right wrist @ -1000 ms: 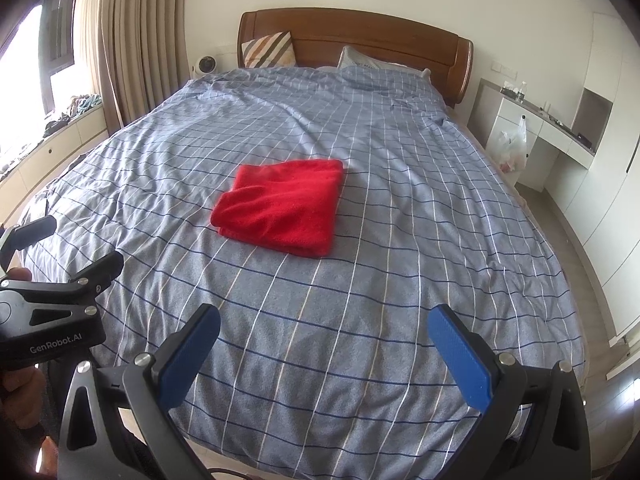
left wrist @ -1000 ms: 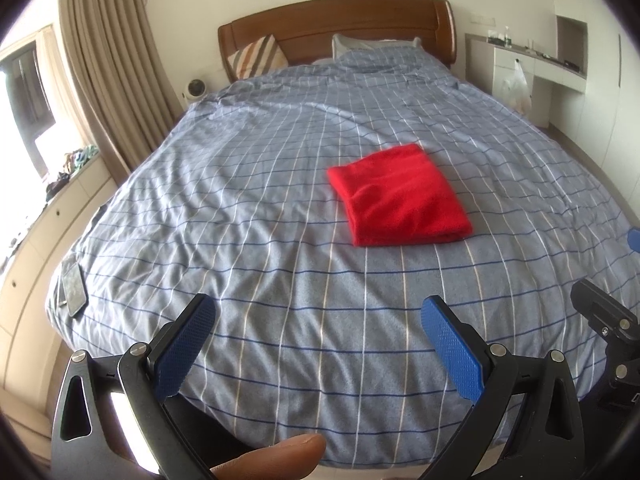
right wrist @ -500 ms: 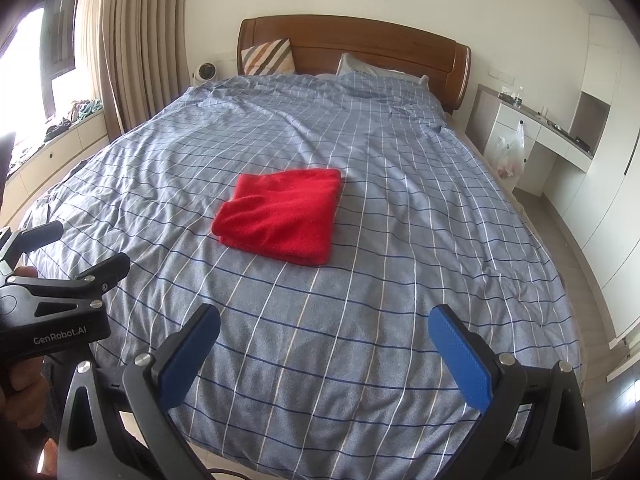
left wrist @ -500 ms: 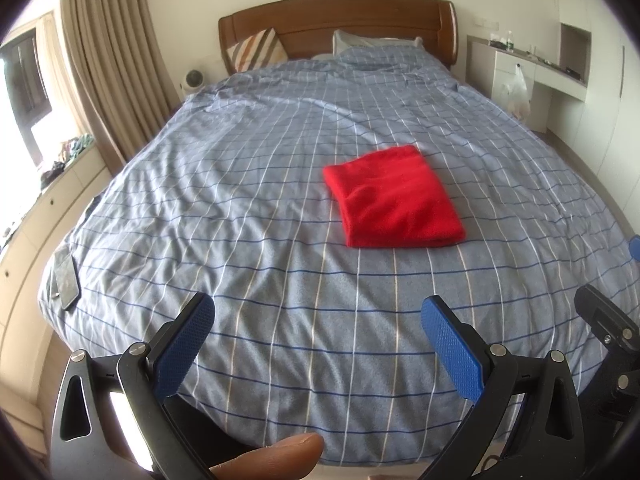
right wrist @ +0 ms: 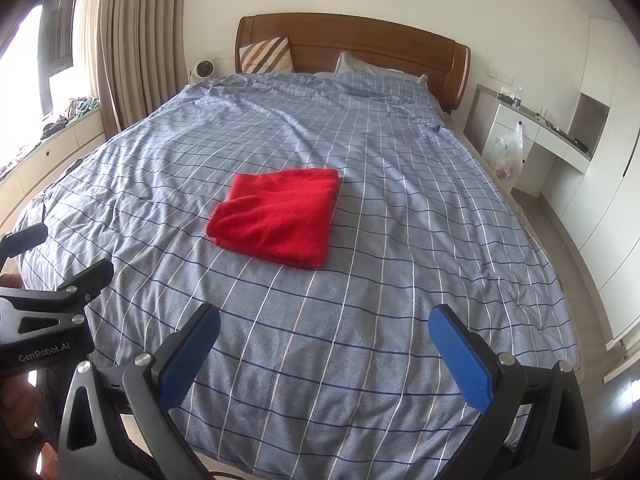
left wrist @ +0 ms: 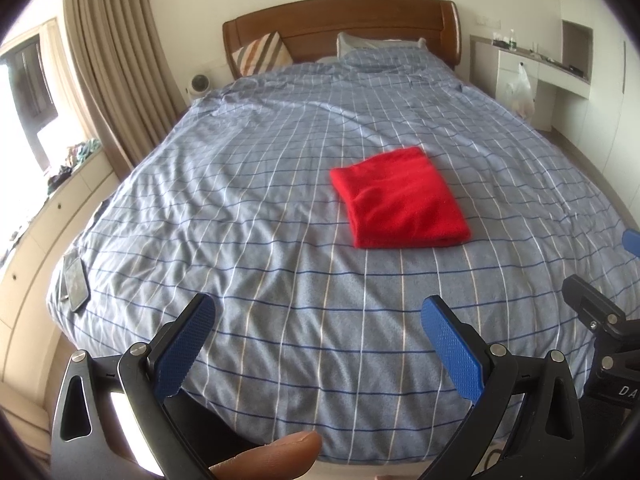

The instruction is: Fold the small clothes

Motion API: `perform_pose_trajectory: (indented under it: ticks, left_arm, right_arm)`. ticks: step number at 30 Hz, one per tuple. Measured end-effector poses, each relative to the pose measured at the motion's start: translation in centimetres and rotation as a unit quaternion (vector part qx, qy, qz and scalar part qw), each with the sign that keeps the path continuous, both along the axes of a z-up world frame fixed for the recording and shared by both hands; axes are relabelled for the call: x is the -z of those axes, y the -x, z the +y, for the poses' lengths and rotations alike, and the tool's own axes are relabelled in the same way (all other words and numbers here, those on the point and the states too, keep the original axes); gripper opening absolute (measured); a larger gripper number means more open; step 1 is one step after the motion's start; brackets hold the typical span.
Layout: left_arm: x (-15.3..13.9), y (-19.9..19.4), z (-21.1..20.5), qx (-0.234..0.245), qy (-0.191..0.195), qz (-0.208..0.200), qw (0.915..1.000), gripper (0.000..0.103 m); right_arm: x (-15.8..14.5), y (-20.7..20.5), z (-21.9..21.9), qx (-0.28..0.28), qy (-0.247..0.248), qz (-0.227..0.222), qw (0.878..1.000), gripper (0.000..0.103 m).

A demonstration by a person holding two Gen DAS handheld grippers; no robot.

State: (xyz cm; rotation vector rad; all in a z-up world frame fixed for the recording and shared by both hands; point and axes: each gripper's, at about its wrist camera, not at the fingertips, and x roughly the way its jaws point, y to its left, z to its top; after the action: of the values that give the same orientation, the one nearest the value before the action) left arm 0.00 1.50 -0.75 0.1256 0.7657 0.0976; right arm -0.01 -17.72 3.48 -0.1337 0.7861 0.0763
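The red cloth (left wrist: 400, 199) looks soft and floppy, far ahead of both empty, wide-open grippers (left wrist: 318, 314) (right wrist: 324, 322); grab a corner.

One red cloth (left wrist: 400, 200), folded, lies mid-bed. One bed (left wrist: 280, 280), one headboard (left wrist: 340, 24). Two pillows at the far end: one striped (left wrist: 262, 56), one blue-checked (left wrist: 380, 50). One phone (left wrist: 75, 280) at the near left edge. Two grippers: left (left wrist: 316, 334), right (right wrist: 324, 340).
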Motion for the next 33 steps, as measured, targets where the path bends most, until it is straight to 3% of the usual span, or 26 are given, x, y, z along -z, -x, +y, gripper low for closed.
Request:
perform_pose_trajectory:
  ticks: [33]
  left_arm:
    - [0.3, -0.3, -0.1, -0.006, 0.014, 0.008, 0.9998, 0.103]
  right_arm:
    - [1.2, -0.1, 0.2, 0.001, 0.002, 0.01, 1.0, 0.103]
